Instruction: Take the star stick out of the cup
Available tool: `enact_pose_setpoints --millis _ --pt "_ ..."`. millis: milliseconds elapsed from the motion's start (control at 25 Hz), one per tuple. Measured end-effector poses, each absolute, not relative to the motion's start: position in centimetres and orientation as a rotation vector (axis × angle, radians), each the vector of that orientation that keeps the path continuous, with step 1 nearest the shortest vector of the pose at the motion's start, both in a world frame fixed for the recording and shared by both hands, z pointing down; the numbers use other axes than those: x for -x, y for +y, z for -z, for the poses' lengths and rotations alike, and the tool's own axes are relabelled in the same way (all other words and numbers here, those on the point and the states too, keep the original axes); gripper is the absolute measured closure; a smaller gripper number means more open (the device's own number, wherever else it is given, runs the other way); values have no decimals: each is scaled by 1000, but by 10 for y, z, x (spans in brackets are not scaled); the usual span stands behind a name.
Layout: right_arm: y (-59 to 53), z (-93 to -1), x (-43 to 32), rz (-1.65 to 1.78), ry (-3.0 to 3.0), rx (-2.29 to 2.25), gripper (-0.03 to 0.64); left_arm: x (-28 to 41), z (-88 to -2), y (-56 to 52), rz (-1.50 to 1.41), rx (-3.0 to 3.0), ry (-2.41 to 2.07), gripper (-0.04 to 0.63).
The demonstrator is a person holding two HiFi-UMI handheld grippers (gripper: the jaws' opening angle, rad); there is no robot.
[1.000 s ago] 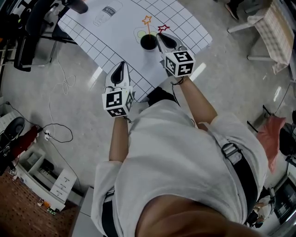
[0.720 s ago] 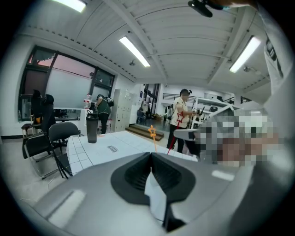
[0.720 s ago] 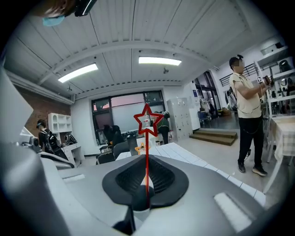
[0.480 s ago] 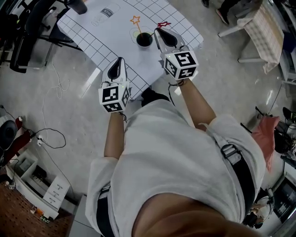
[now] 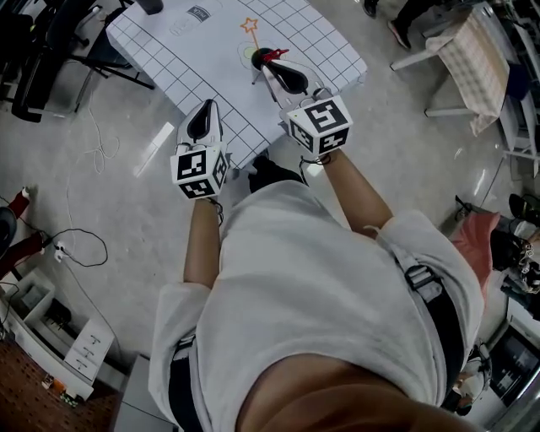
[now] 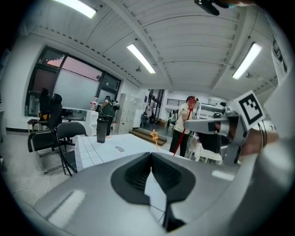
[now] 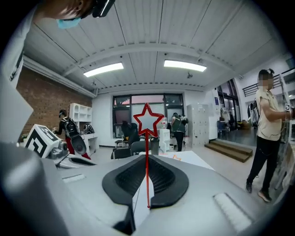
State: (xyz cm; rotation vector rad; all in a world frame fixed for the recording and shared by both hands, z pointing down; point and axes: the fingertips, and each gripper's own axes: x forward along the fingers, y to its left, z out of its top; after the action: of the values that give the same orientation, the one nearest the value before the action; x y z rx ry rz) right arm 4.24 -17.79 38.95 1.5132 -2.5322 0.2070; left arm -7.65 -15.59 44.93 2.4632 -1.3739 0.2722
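My right gripper (image 7: 146,157) is shut on a thin red star stick (image 7: 147,120), which stands upright between the pads with its lower end showing at them. From the head view the red star stick (image 5: 275,56) lies just over the black cup (image 5: 260,52) on the gridded table (image 5: 211,51), in front of my right gripper (image 5: 268,64). An orange star stick (image 5: 249,26) stands in that cup and also shows as the orange star stick (image 6: 154,135). My left gripper (image 5: 205,106) hovers at the table's near edge, apart from the cup. That left gripper (image 6: 150,155) is shut and empty.
A tall dark tumbler (image 6: 102,128) stands at the table's far end. Office chairs (image 6: 69,138) sit to the left of the table. People stand in the room beyond, one person (image 7: 263,138) at the right. Cables (image 5: 80,240) run over the floor.
The red star stick, held in the right gripper, has shifted left from beside the cup to over it. The left gripper has drifted slightly up and left.
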Motion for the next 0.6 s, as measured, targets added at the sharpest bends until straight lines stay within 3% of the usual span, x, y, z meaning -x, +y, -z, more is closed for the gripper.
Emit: enact_pose_setpoints --millis 600 --pt "-158 -503 35 -454 -2312 -980 603 127 -496 -137 -309 -2253 -1482 592"
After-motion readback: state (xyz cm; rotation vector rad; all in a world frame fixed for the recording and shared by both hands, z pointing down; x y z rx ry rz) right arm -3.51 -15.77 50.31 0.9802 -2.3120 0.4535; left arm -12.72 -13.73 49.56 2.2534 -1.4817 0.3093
